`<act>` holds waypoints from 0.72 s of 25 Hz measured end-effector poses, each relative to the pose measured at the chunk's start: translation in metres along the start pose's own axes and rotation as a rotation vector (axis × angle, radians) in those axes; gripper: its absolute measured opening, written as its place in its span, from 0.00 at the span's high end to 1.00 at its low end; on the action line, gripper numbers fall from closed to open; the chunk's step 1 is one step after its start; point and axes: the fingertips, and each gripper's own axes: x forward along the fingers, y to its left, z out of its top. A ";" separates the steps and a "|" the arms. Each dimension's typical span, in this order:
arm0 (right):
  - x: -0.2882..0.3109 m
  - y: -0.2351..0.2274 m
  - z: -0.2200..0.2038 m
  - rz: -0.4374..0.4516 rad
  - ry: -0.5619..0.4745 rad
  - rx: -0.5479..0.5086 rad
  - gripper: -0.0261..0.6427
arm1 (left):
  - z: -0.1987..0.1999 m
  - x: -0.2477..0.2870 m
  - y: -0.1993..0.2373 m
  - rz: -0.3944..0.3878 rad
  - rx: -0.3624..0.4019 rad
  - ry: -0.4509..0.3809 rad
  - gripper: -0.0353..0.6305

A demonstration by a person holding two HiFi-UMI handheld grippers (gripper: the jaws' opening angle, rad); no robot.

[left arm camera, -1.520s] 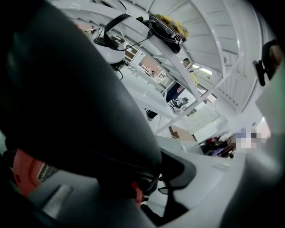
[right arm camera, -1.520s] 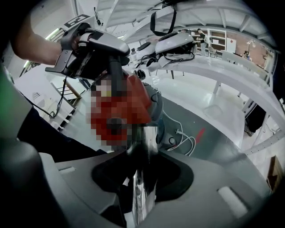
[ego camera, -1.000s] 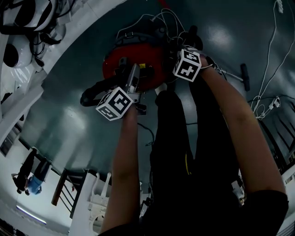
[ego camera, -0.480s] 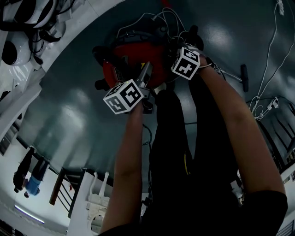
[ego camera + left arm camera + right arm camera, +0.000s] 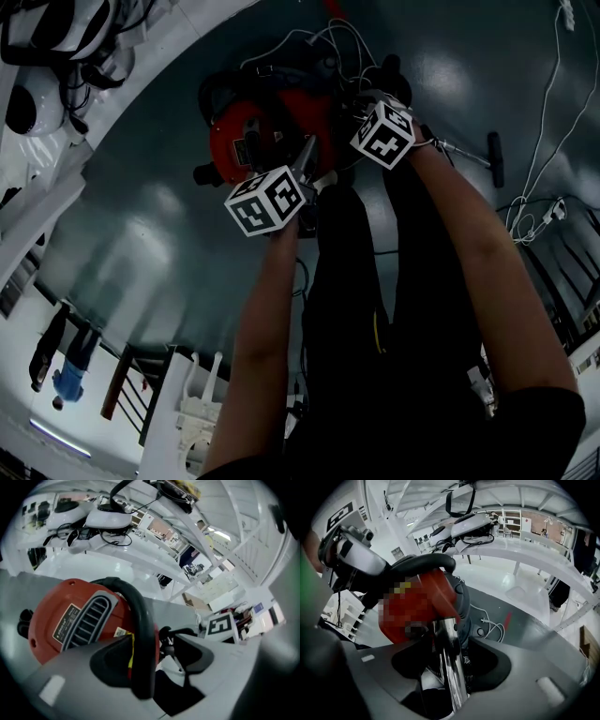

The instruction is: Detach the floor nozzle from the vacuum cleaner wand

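- Red vacuum body point(image 5: 258, 131) sits on the grey floor point(image 5: 141, 234), just ahead of the person's legs point(image 5: 356, 309).
- Forearms point(image 5: 262, 337) reach down over it, with the grippers side by side and pitched steeply down.
- Left gripper point(image 5: 154, 658): jaws just widened, apart around a black tube point(image 5: 140, 620).
- Right gripper point(image 5: 452, 663): jaws just widened, chrome wand point(image 5: 449, 639) loose between them.

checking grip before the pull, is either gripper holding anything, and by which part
Nothing is gripped. Both sets of jaws have just been opening: the left gripper straddles the black curved tube, the right gripper the chrome wand, pads off both.
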 end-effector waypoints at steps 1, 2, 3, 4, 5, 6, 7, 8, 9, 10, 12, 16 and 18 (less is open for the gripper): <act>-0.001 0.000 0.000 -0.003 -0.007 0.001 0.59 | -0.003 -0.001 -0.002 0.005 0.033 0.005 0.53; -0.003 -0.001 0.001 -0.007 -0.012 0.002 0.59 | -0.006 -0.002 -0.004 0.005 0.055 0.011 0.53; -0.004 -0.001 0.000 -0.010 -0.014 0.002 0.59 | -0.010 -0.003 -0.005 0.001 0.061 0.019 0.53; -0.004 -0.001 0.000 -0.011 -0.014 0.003 0.59 | -0.013 -0.003 -0.004 -0.003 0.055 0.025 0.54; -0.004 0.000 -0.001 -0.011 -0.011 0.004 0.60 | -0.016 -0.004 -0.003 -0.003 0.047 0.026 0.57; -0.004 0.000 -0.002 -0.010 -0.008 0.004 0.60 | -0.017 -0.005 -0.001 -0.001 0.043 0.022 0.62; -0.004 0.000 -0.003 -0.010 -0.006 0.002 0.59 | -0.016 -0.006 0.000 0.003 0.046 0.012 0.66; -0.005 0.001 -0.003 -0.013 -0.005 -0.003 0.60 | -0.014 -0.008 -0.001 0.004 0.055 -0.003 0.71; -0.006 0.001 -0.004 -0.018 -0.007 -0.009 0.60 | -0.012 -0.009 -0.002 0.002 0.065 -0.020 0.76; -0.008 0.001 -0.004 -0.024 -0.010 -0.014 0.60 | -0.009 -0.010 -0.005 -0.005 0.074 -0.035 0.82; -0.011 0.003 -0.004 -0.034 -0.015 -0.011 0.60 | -0.004 -0.013 -0.010 -0.025 0.086 -0.058 0.88; -0.018 0.006 -0.004 -0.057 -0.026 0.006 0.61 | 0.006 -0.020 -0.019 -0.063 0.088 -0.088 0.93; -0.023 0.004 -0.004 -0.078 -0.035 0.010 0.61 | 0.010 -0.025 -0.023 -0.078 0.091 -0.103 0.93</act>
